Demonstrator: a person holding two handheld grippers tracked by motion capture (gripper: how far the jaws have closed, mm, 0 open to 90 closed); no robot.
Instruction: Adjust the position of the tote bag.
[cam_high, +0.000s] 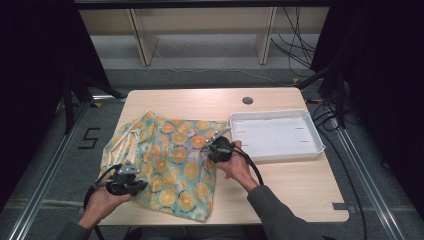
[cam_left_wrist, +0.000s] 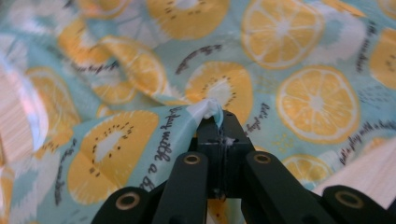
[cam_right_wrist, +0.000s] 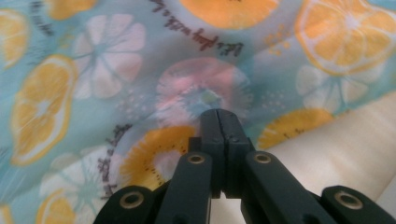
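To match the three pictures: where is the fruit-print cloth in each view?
High view: cloth lies left of centre on the table, beside the tray.
Left gripper view: cloth behind the jaws, a fold pinched.
Right gripper view: cloth behind the shut jaws.
Shared landmark: orange slices.

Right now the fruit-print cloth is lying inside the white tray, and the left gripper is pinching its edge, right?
Not quite. The cloth lies spread on the table, beside the white tray, as the high view shows. The left gripper does pinch its edge.
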